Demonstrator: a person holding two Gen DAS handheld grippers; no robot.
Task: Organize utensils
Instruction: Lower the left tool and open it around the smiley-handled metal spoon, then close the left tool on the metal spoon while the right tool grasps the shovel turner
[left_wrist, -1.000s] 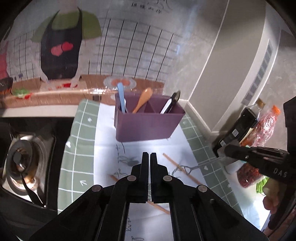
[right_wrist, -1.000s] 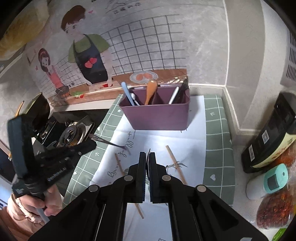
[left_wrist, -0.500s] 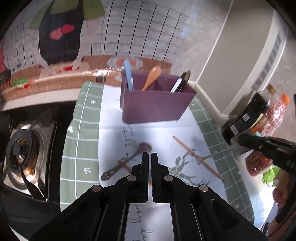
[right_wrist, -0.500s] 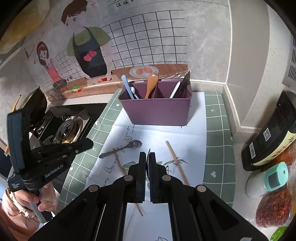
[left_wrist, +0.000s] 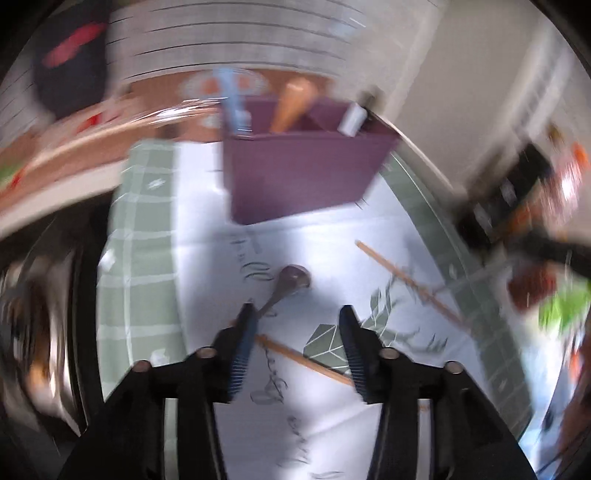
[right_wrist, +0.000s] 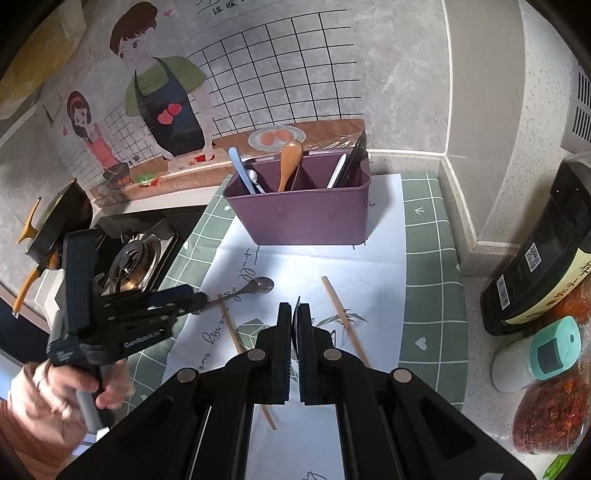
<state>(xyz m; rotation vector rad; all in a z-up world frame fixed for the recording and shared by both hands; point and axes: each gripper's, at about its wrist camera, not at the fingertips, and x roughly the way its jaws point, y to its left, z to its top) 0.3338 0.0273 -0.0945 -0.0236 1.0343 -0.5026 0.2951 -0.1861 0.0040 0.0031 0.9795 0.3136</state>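
A purple utensil caddy (left_wrist: 303, 177) (right_wrist: 306, 214) stands at the back of the mat, with a blue spoon, a wooden spoon and dark and white handles in it. A metal spoon (left_wrist: 293, 278) (right_wrist: 258, 285) lies on the white paper. My left gripper (left_wrist: 297, 312) (right_wrist: 197, 301) hangs just above the spoon's handle, its jaws opening; they press on nothing. Two wooden chopsticks (left_wrist: 303, 358) (right_wrist: 343, 317) lie nearby, one crossing under the left gripper. My right gripper (right_wrist: 295, 308) is shut on a thin fork (left_wrist: 476, 275), seen edge-on between its tips.
A gas burner (right_wrist: 133, 258) and a black pan (right_wrist: 55, 221) sit at the left. A dark bottle (right_wrist: 535, 258), a teal-capped jar (right_wrist: 535, 354) and a chilli jar (right_wrist: 546, 417) stand at the right. A green checked mat (right_wrist: 428, 258) lies under the paper; walls meet behind the caddy.
My left gripper has come down toward the metal spoon and its jaws have gone from shut to apart; its view is now blurred. The right gripper has hardly moved.
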